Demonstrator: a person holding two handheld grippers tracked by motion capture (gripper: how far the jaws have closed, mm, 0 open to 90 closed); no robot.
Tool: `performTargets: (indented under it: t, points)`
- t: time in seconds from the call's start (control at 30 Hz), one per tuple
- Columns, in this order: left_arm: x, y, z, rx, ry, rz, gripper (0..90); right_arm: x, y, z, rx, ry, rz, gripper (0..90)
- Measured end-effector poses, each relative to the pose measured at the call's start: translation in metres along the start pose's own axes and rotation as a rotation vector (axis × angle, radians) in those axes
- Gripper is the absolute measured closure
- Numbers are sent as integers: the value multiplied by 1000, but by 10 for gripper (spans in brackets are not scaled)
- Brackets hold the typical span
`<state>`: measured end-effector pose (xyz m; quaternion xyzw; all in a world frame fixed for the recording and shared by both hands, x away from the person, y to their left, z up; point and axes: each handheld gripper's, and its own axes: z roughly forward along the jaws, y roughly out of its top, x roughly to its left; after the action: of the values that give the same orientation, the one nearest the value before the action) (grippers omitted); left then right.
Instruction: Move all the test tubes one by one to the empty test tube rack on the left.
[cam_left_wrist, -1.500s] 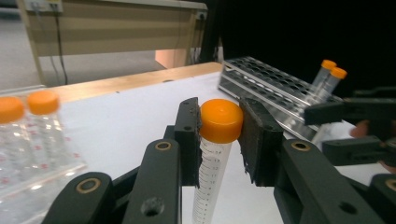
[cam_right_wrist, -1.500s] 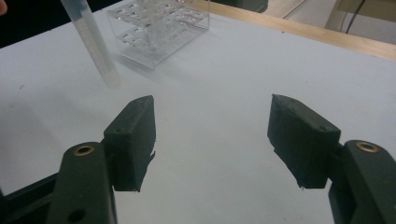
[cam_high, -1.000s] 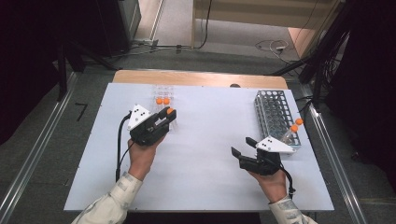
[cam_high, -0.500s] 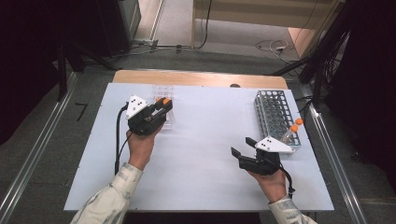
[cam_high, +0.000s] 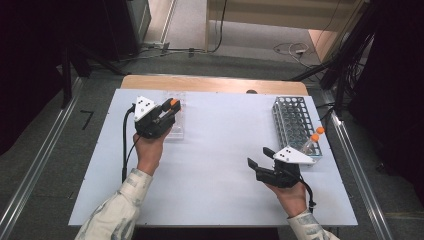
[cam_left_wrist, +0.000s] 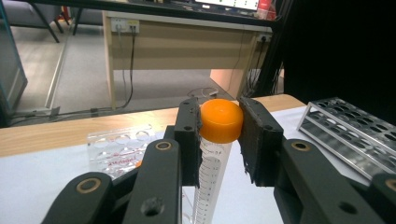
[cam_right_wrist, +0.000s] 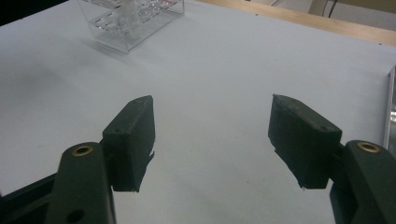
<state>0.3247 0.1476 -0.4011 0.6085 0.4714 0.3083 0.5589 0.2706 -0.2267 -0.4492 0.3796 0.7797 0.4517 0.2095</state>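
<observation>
Left gripper (cam_left_wrist: 219, 135) clamps the tube (cam_left_wrist: 212, 163) by its cap; keep it upright, probably over the clear rack (cam_high: 175, 117). Right gripper (cam_right_wrist: 212, 140) gapes empty.

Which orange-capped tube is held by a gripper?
The tube over the clear rack, pinched at its cap by the left gripper. The other tube stands in the metal rack, untouched.

Two black tools are seen, the left hand-held gripper (cam_high: 167, 111) and the right hand-held gripper (cam_high: 260, 157). Each is topped by a grey three-cornered plate dotted with dark marks, and a black cable is trailed from each. Brass-coloured rivets are set in the black linkage arms, and blocky, matte pads (cam_right_wrist: 133, 135) are carried at the ends. Light patterned sleeves (cam_high: 117, 210) are worn.
</observation>
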Motion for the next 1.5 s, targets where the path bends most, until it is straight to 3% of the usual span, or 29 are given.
performTargets:
  t: [0.4,0.73,1.07,1.37,1.5]
  points:
    - [1,-5,8,17,36,37,694,0,-1,1,3,0,2,307]
    - [-1,-17,17,71,62,81,692,1,-2,2,5,0,1,307]
    - [-1,-24,21,90,70,81,680,1,-2,2,8,0,-2,307]
    - [0,-21,17,79,73,73,593,1,-2,2,8,1,-5,307]
    - [-1,-22,12,72,61,49,539,1,-2,1,5,-1,0,308]
